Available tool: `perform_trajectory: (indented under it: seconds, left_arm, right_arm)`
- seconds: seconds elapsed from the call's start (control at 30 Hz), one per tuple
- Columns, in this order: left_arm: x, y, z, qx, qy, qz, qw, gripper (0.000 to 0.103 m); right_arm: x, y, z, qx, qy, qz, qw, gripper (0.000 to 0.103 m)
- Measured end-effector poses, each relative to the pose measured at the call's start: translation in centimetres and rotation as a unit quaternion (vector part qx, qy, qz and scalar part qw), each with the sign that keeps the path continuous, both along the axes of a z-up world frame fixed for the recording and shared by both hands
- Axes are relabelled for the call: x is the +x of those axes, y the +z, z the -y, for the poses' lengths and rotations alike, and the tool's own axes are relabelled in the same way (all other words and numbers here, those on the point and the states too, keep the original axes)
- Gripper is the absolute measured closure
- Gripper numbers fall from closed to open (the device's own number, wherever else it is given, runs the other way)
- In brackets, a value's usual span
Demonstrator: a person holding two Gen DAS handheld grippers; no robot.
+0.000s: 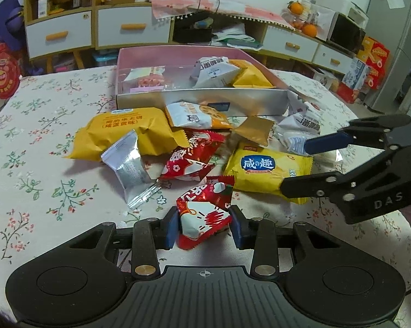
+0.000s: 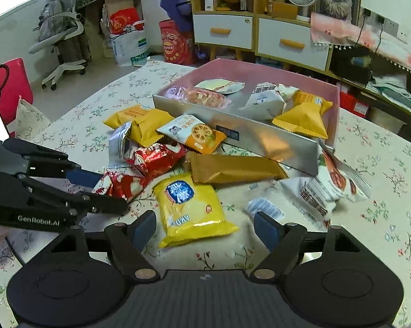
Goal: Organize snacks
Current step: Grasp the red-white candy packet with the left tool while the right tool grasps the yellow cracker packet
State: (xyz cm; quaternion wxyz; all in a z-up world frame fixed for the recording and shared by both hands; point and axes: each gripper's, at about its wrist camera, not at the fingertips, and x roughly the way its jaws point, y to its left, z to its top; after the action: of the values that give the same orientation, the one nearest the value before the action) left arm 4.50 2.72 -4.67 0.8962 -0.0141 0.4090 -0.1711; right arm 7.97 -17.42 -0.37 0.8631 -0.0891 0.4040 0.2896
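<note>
Pickup is under way: a red snack packet is pinched by the left gripper, the box at twelve o'clock. A lift and carry are needed next. The right gripper is held wide around a yellow packet, ungripped.

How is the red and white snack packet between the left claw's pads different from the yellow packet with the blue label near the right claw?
The red and white packet is small, crumpled and pinched by the left claw. The yellow packet is larger, lies flat on the tablecloth and is not gripped: the right claw stands open around its near end. Both are sealed and outside the box.
</note>
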Motion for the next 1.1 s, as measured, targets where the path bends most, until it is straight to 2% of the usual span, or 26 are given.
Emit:
perform_trajectory:
  seconds: [0.1,0.13,0.17,0.2,0.33,0.43,0.53,0.63,0.77,0.87,1.1]
  left_arm:
    - [0.0,-0.1,0.1,0.003,-0.002,0.001,1.0000,0.066]
    - [0.0,-0.1,0.1,0.004,-0.003,0.002,1.0000,0.066]
    - [-0.1,-0.1,0.0,0.003,-0.003,0.002,1.0000,0.066]
    - [-0.1,-0.1,-0.1,0.003,-0.003,0.002,1.0000,0.066]
    - [0.1,0.0,-0.5,-0.001,0.002,0.000,1.0000,0.066]
    - [0.2,0.1,-0.5,-0.003,0.004,-0.001,1.0000,0.066]
    - [0.2,0.1,-0.5,0.000,0.002,0.000,1.0000,0.066]
    - [0.3,0.0,-0.5,0.002,0.004,-0.001,1.0000,0.067]
    - [0.4,0.0,-0.7,-0.001,0.006,-0.003,1.0000,0.068]
    - [0.4,0.1,-0.5,0.004,0.004,-0.002,1.0000,0.069]
    - [0.1,0.7,-0.6,0.001,-0.003,0.000,1.0000,0.069]
  right_arm:
    - [0.3,-0.3,-0.9,-0.001,0.010,0.000,1.000,0.059]
    - [0.3,-0.4,-1.2,-0.001,0.016,-0.001,1.000,0.065]
    - [0.3,-0.6,-1.5,-0.003,0.023,-0.004,1.000,0.076]
    - [0.1,-0.7,-1.8,-0.007,0.032,-0.008,0.999,0.080]
    - [-0.7,-0.8,-2.4,-0.014,0.060,-0.017,0.998,0.081]
    - [-0.7,-0.7,-2.9,-0.018,0.052,-0.010,0.998,0.074]
    - [-0.4,-0.9,-3.4,-0.020,0.047,-0.010,0.999,0.073]
    - [-0.4,-1.1,-3.9,-0.024,0.051,-0.007,0.998,0.074]
    - [-0.4,-1.4,-4.3,-0.028,0.052,-0.004,0.998,0.082]
    - [-0.5,-1.4,-4.3,-0.029,0.049,0.001,0.998,0.084]
    - [-0.6,-0.7,-3.7,-0.015,0.035,-0.002,0.999,0.085]
